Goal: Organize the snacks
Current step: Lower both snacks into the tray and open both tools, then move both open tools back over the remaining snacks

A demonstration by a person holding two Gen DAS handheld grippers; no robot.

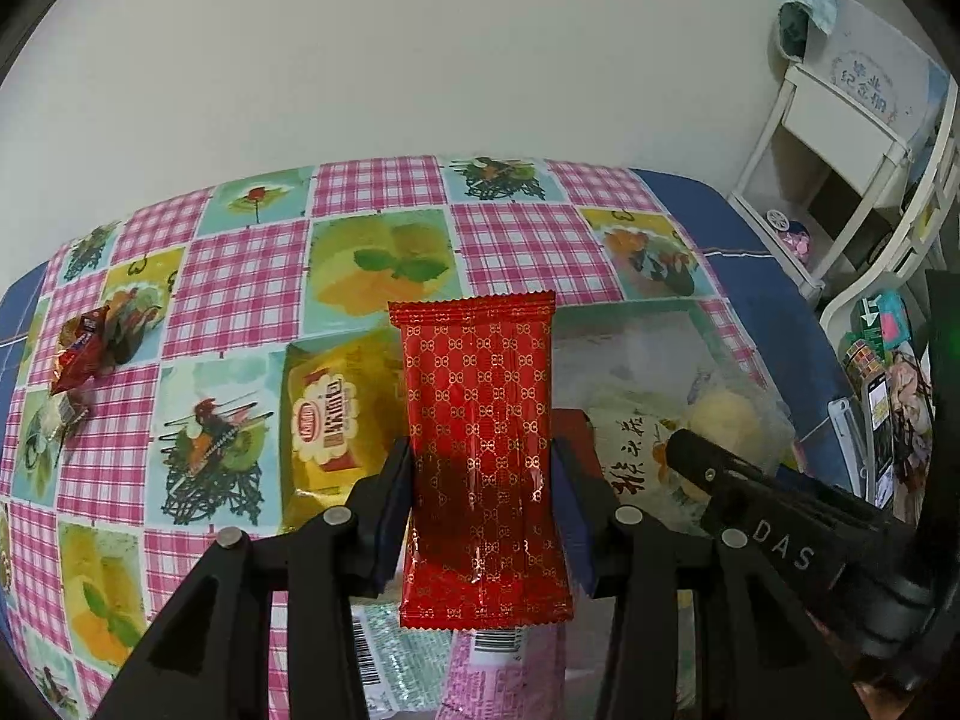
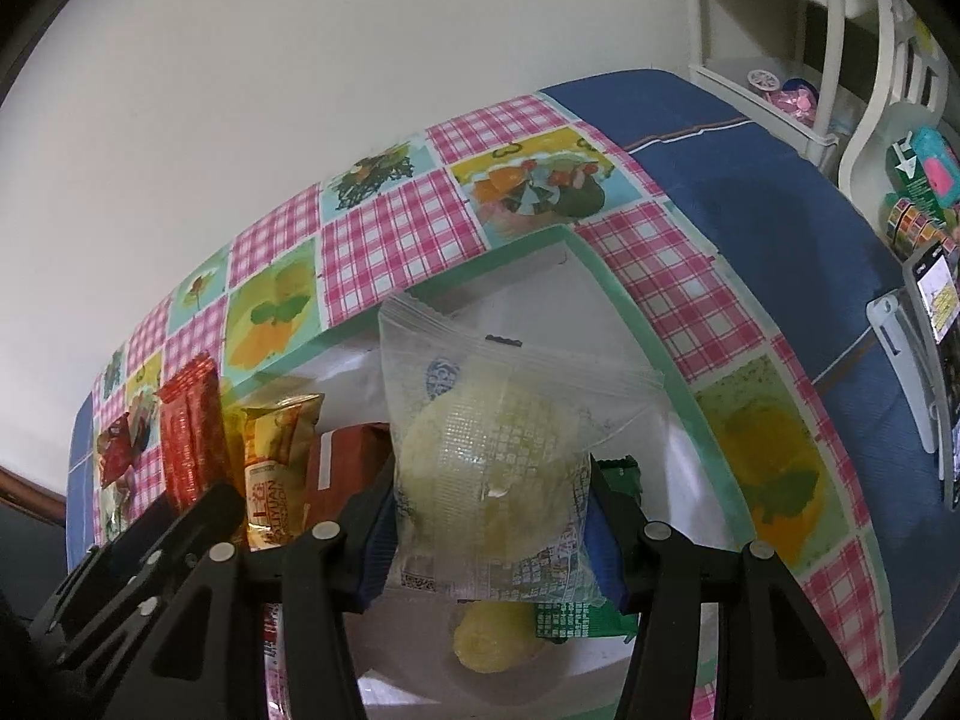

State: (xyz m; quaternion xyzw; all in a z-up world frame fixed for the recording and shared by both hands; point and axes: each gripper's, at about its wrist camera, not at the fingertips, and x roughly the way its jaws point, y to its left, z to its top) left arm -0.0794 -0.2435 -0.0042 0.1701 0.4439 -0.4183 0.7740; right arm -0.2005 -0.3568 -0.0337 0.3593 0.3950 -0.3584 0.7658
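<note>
My left gripper (image 1: 482, 474) is shut on a red snack packet (image 1: 480, 420) with a gold pattern, held upright above the table. Beside it lies a yellow biscuit packet (image 1: 336, 420). My right gripper (image 2: 489, 516) is shut on a clear packet (image 2: 480, 456) with a pale yellow cake inside, held over a shallow box with a green rim (image 2: 606, 288). The same red packet (image 2: 189, 432) shows at the left of the right wrist view, with the left gripper's body below it. In the box lie a gold packet (image 2: 273, 468), a red-brown packet (image 2: 345, 468) and another yellow cake (image 2: 489, 636).
A checked pink tablecloth (image 1: 384, 186) with fruit pictures covers a blue table (image 2: 720, 144) set against a white wall. A small red wrapper (image 1: 81, 348) lies at the far left. A white shelf unit (image 1: 840, 138) and a phone on a stand (image 2: 936, 300) stand at the right.
</note>
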